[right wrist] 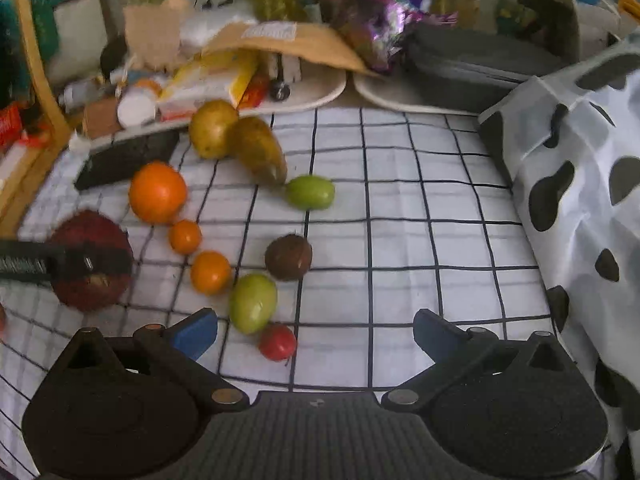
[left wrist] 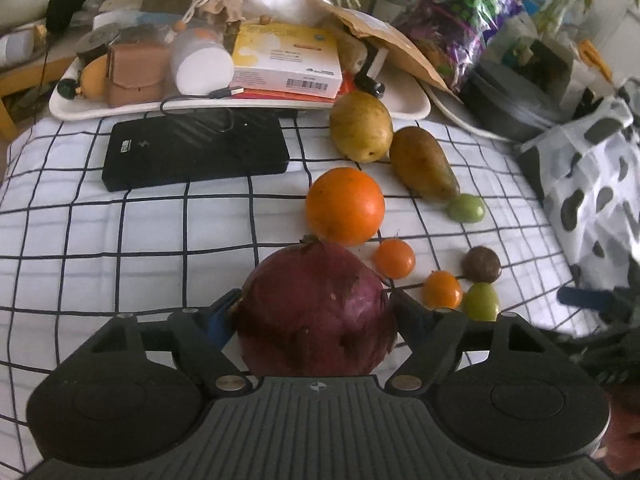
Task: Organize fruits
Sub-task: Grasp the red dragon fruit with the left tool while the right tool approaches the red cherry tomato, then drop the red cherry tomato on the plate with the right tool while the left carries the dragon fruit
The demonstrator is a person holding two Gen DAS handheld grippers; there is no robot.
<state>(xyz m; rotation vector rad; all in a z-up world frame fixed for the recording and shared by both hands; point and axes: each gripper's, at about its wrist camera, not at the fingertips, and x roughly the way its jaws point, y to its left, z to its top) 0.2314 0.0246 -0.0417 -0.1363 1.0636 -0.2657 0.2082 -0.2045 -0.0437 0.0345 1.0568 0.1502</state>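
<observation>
Clearly, the pomegranate [left wrist: 314,312] is bracketed by the left gripper [left wrist: 314,316], whose pads appear to press on its flanks; it sits on the checked cloth [left wrist: 120,240] at the near end of a fruit row, just below the orange [left wrist: 345,205]. A firm grip cannot be confirmed, since the contact is seen only at the skin's widest bulge. If the fruit is lifted with so shallow a hold, it may be squeezed out and rolled into the small oranges [left wrist: 394,258] beside it, and the row would be scattered. The loose, flaking rind could also be torn under pressure.

The right gripper [right wrist: 316,336] is spread wide and empty, with a red fruit [right wrist: 278,342] and a green one [right wrist: 253,302] lying near its left finger [right wrist: 194,334]. Should it be lowered carelessly, either could be knocked aside, or both could be caught together.
</observation>
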